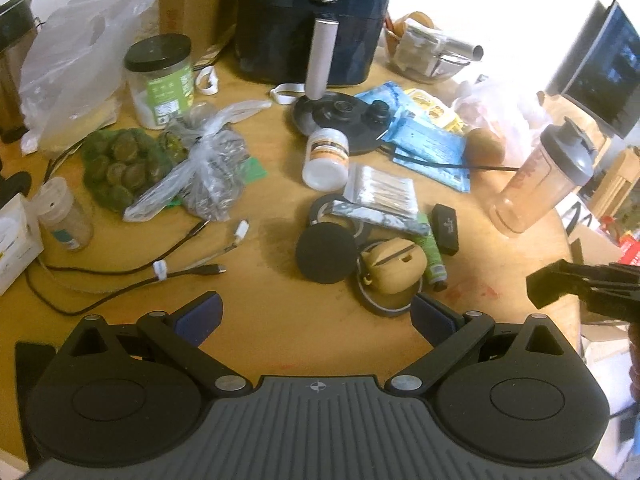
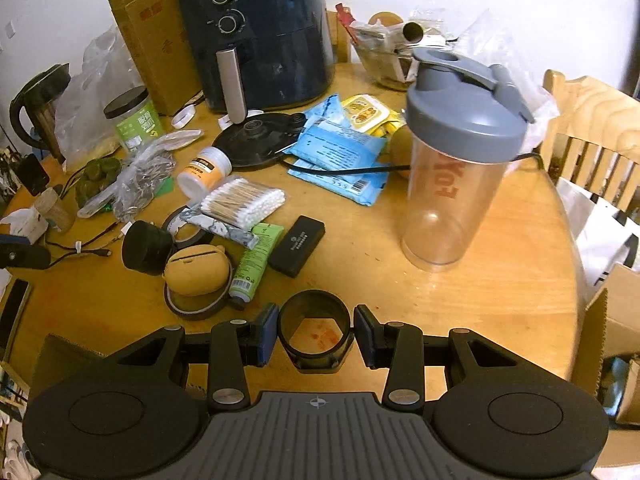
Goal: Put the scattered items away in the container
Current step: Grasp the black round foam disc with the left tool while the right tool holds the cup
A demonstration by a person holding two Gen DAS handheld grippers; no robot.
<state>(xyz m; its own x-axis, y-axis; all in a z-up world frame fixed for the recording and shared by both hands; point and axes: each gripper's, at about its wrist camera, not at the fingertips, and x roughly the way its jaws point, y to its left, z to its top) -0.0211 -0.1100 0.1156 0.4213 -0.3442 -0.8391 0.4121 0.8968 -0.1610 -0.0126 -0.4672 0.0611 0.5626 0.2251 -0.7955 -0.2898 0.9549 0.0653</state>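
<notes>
My right gripper (image 2: 316, 328) is shut on a short black ring (image 2: 314, 300), held just above the wooden table (image 2: 460, 304) near its front edge. In the left wrist view that gripper (image 1: 560, 284) shows at the right edge. My left gripper (image 1: 316, 312) hangs open over bare wood with nothing between its fingers. Just beyond it lie a black round puck (image 1: 326, 252), a yellow earbud case (image 1: 394, 266) on a tape roll, a green tube (image 1: 432, 252), a small black box (image 1: 446, 228) and a pack of cotton swabs (image 1: 382, 192).
A shaker bottle (image 2: 456, 160) stands upright at the right. A dark air fryer (image 2: 260, 28) and a glass bowl (image 2: 384, 68) of odds sit at the back. An open cardboard box (image 2: 616, 320) is beside the table's right edge. Cables (image 1: 160, 268) and bags (image 1: 208, 172) crowd the left.
</notes>
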